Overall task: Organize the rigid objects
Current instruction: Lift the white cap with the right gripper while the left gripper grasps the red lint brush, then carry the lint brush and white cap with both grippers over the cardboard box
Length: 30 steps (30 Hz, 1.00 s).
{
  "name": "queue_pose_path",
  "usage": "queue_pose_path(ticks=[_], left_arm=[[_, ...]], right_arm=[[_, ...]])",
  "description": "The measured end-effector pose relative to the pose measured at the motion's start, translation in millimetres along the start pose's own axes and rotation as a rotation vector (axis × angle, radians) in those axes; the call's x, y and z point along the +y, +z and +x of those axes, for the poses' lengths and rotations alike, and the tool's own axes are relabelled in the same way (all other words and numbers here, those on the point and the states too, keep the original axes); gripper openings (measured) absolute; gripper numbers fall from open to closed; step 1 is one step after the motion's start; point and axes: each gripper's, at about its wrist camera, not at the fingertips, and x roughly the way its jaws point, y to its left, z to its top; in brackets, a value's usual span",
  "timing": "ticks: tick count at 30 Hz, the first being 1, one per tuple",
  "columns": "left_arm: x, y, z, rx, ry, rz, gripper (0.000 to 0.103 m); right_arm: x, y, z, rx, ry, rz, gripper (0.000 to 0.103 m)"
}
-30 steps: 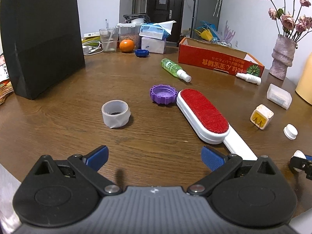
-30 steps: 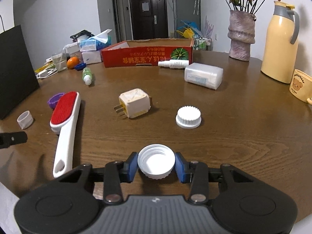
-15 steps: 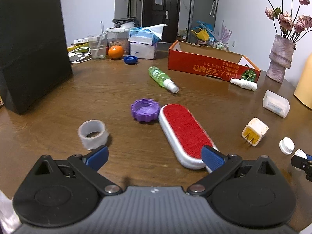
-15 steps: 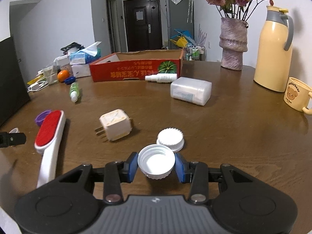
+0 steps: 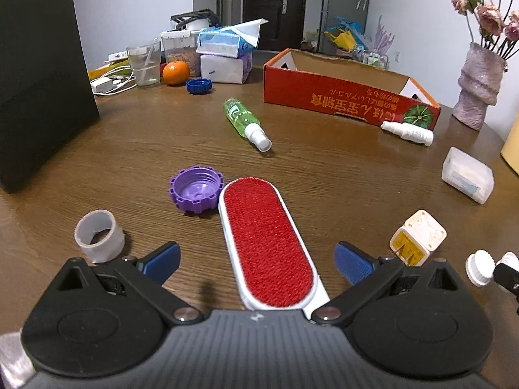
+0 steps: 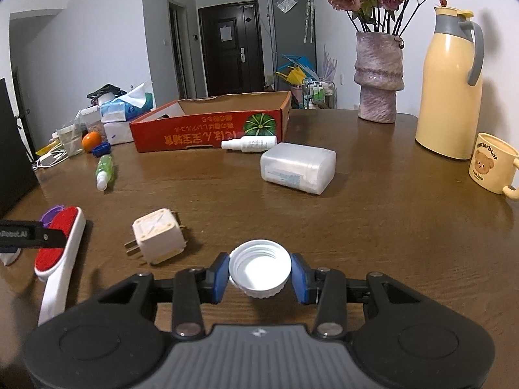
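Observation:
My left gripper [image 5: 258, 259] is open and low over the wooden table [image 5: 340, 175]. The red lint brush [image 5: 259, 223] lies lengthwise between its blue fingers without touching them. A purple cap [image 5: 196, 193] sits at the brush's far left end, and a tape roll [image 5: 99, 236] stands left of the left finger. My right gripper [image 6: 259, 275] is shut on a white cap [image 6: 259, 267], held open side up above the table. A second white ribbed cap [image 5: 480, 267] rests on the table close beside the right gripper [image 5: 506, 274]. A cream plug adapter [image 6: 160, 240] lies ahead to the left.
The open red cardboard box [image 6: 211, 129] stands at the back with a white spray bottle [image 6: 249, 144] against it. Also here: a green spray bottle [image 5: 245, 123], a clear plastic case [image 6: 296, 167], a blue cap [image 5: 198, 86], a black bag [image 5: 42, 74], a vase [image 6: 379, 77], a thermos [image 6: 451, 87] and a mug [image 6: 493, 167].
The left gripper moved forward and rightward, so the brush head now lies between its jaws. The right gripper carried the white cap forward, over the other white cap.

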Motion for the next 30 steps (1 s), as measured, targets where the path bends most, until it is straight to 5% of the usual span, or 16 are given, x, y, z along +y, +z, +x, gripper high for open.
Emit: queue_pose_path(ticks=[14, 20, 30], left_arm=[[-20.1, -9.8, 31.4, 0.074, 0.109, 0.002, 0.100], [-19.3, -11.8, 22.7, 0.059, 0.069, -0.016, 0.066], [-14.5, -10.7, 20.3, 0.056, 0.036, 0.000, 0.057]], right_arm=[[-8.9, 4.8, 19.5, 0.007, 0.022, 0.015, 0.039], [-9.1, 4.8, 19.0, 0.007, 0.023, 0.020, 0.039], [-4.1, 3.6, 9.5, -0.003, 0.031, 0.022, 0.039]])
